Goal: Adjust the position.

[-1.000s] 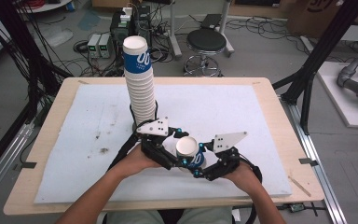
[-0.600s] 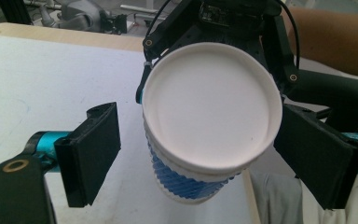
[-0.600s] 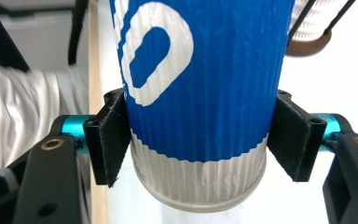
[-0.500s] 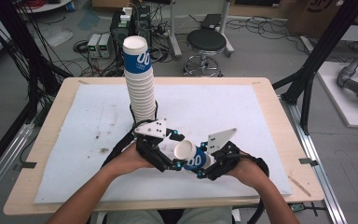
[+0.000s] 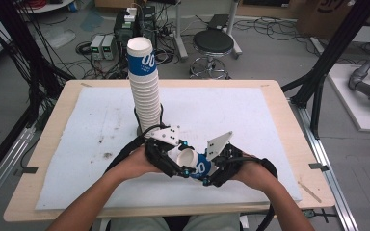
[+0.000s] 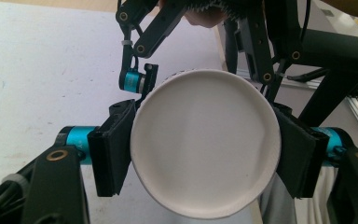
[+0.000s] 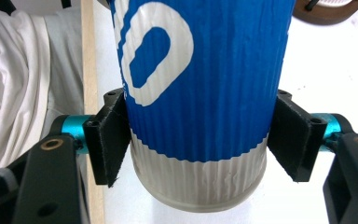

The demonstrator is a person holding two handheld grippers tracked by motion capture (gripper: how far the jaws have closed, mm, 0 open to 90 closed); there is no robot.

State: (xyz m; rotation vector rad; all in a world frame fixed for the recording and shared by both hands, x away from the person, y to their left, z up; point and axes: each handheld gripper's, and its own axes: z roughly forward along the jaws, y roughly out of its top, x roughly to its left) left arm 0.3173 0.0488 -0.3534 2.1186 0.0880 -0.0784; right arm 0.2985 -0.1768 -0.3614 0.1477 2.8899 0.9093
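A blue-and-white ribbed paper cup (image 5: 196, 162) lies tilted between both grippers, just above the white mat (image 5: 250, 120). My left gripper (image 5: 180, 161) has just been closing, and its pads (image 6: 114, 149) now press on the cup's white round end (image 6: 205, 144), which faces that camera. From the other side, my right gripper (image 5: 213, 174) is shut on the cup's blue body (image 7: 200, 93), a pad (image 7: 107, 140) on each flank. A tall stack of the same cups (image 5: 144, 91) stands upright behind the left hand.
The stack rests in a dark base (image 5: 149, 129) with cables looping around it. The wooden table edge (image 5: 289, 207) lies close under the hands. Beyond the table are a stool (image 5: 213, 43), electronics boxes (image 5: 103, 45) and black frame legs (image 5: 325, 72).
The left gripper's jaws have closed onto the cup's end. Both hands have stayed almost in place, and the right gripper keeps its hold.
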